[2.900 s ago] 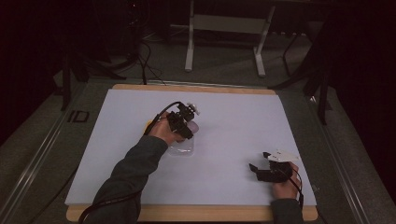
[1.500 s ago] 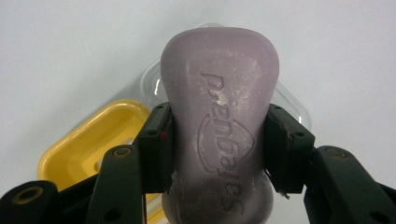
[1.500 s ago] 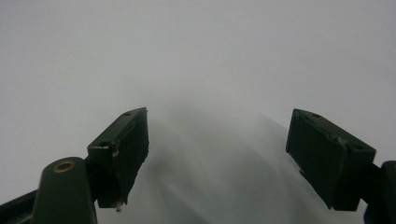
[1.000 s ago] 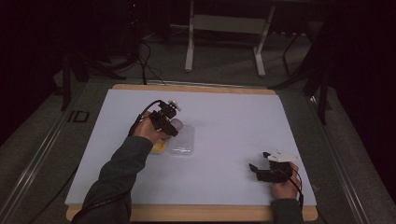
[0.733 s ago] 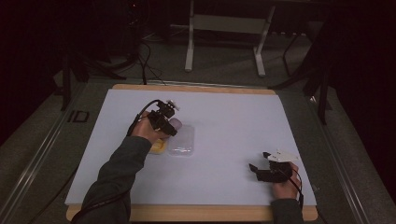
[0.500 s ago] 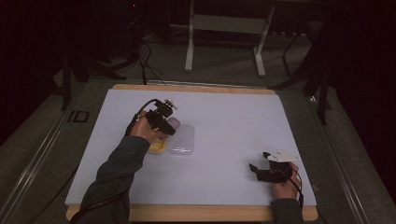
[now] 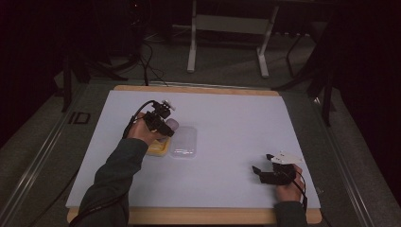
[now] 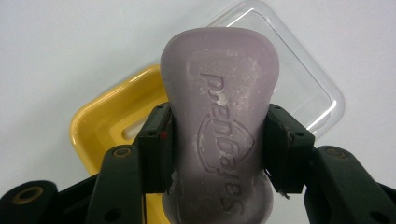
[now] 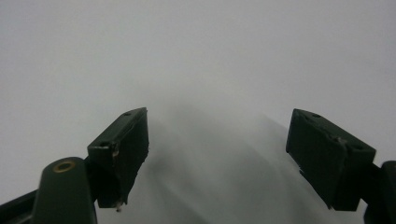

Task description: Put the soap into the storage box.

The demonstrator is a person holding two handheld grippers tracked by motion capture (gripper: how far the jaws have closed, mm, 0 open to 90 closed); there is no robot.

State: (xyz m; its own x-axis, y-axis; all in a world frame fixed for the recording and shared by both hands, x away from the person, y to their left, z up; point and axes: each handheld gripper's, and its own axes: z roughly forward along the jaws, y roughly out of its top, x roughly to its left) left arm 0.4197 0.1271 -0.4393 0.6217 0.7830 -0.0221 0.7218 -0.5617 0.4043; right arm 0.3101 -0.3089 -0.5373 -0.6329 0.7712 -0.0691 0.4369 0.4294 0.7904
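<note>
High view: the left gripper [image 7: 163,124] holds a soap [image 7: 170,125] above a yellow dish [image 7: 156,150] and clear lid [image 7: 184,142], mid-table [image 7: 227,113] — bare surface all around. The right gripper [image 7: 263,170] rests near the front right edge.

Left gripper view: jaws clamp the soap's [image 8: 219,135] sides.

Right gripper view: jaws wide — over bare table [image 9: 201,60].

The lower end of the purple soap bar [image 8: 219,135] runs off the bottom edge of the left gripper view, and its flanks are covered where the left gripper [image 8: 218,140] clamps it. Behind the bar, much of the yellow soap dish [image 8: 109,126] is hidden; its near corner is cut off by the jaw arm. The clear lid [image 8: 299,84] is partly hidden beyond the bar. The embossed lettering reads upside down and cannot be made out with certainty. From the high view, the right gripper [image 7: 263,171] is too small for its jaw gap to be judged.
</note>
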